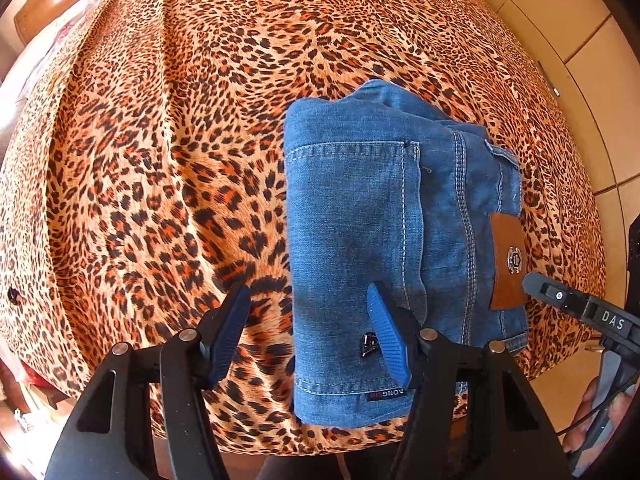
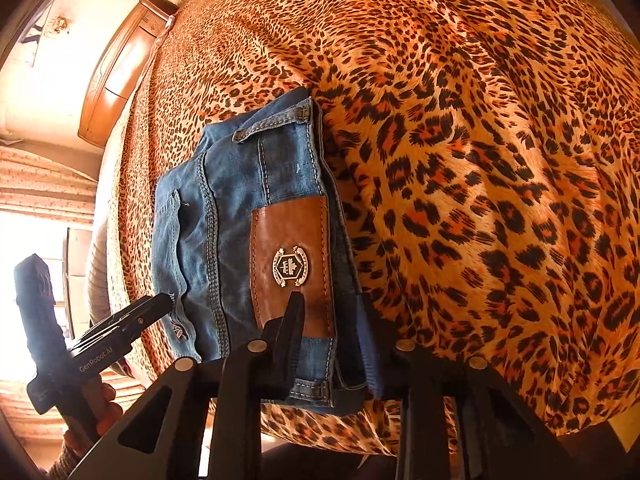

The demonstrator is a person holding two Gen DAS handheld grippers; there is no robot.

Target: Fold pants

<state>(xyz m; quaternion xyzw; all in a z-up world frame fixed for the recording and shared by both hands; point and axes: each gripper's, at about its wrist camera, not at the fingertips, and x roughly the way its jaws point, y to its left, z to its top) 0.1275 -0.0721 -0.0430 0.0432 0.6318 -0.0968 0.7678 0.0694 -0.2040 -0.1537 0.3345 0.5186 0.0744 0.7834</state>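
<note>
The folded jeans [image 1: 400, 248] lie near the front edge of the leopard-print bedspread [image 1: 160, 160]; their underside and inner layers are hidden. Left of the left gripper [image 1: 310, 340] the spread runs bare to its edge. Its fingers stand spread wide: the left finger [image 1: 228, 336] over bare print, the right finger [image 1: 388, 340] over denim, pinching nothing. The right gripper [image 2: 332, 340] straddles the waistband by the leather patch [image 2: 294, 264]; its fingers are apart, contact unclear. Bare spread lies right of it.
</note>
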